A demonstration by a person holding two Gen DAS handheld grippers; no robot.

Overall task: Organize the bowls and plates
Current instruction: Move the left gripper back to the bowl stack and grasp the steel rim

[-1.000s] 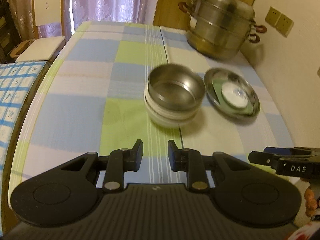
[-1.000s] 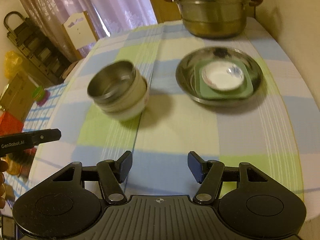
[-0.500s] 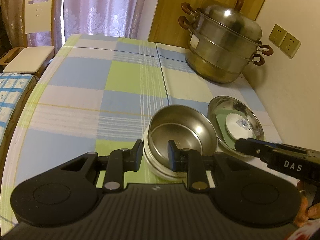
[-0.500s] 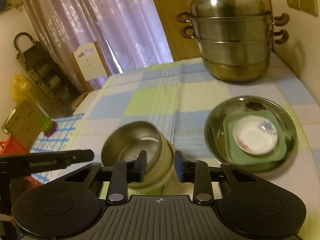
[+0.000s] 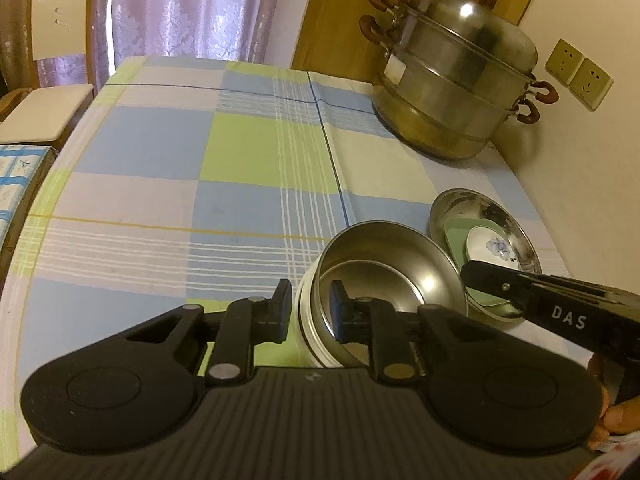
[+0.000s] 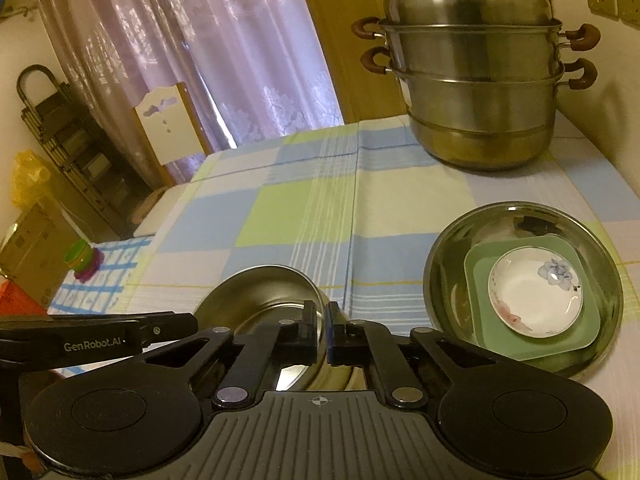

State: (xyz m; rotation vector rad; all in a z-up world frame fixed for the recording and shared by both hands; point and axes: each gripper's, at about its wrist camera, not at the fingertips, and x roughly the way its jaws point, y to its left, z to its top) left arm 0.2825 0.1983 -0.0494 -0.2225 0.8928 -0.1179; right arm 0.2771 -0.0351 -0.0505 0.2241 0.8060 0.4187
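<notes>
Left and right wrist views, bowl stack at pick-up. The steel bowl (image 5: 384,276) sat nested in a white bowl (image 5: 310,320) on the checked cloth of the counter (image 5: 160,200), near its front edge, just beside a wide steel plate (image 6: 524,224). That plate already carried a green square plate (image 6: 480,268) with a small flowered dish (image 6: 532,300) on top, so I judged the flat ware sorted and the bowls the step in hand.

My left hand-held gripper (image 5: 310,310) straddled the near wall of the stack, one finger outside the white bowl, the other inside the steel one. Its jaws were closing on both rims together; whether the pads pressed yet I could not tell. Taking both walls at once would let the nested pair move as one piece.

My right hand-held gripper (image 6: 322,330) stood closed on the steel bowl's thin rim at the side facing the plates, pinching it between the pads. I read this second grip as a steadying hold, since a smooth bowl sitting loose in another could rock or slide out.

A tiered steamer pot (image 6: 476,80) stood at the counter's far end by the wall, well apart from the work.
</notes>
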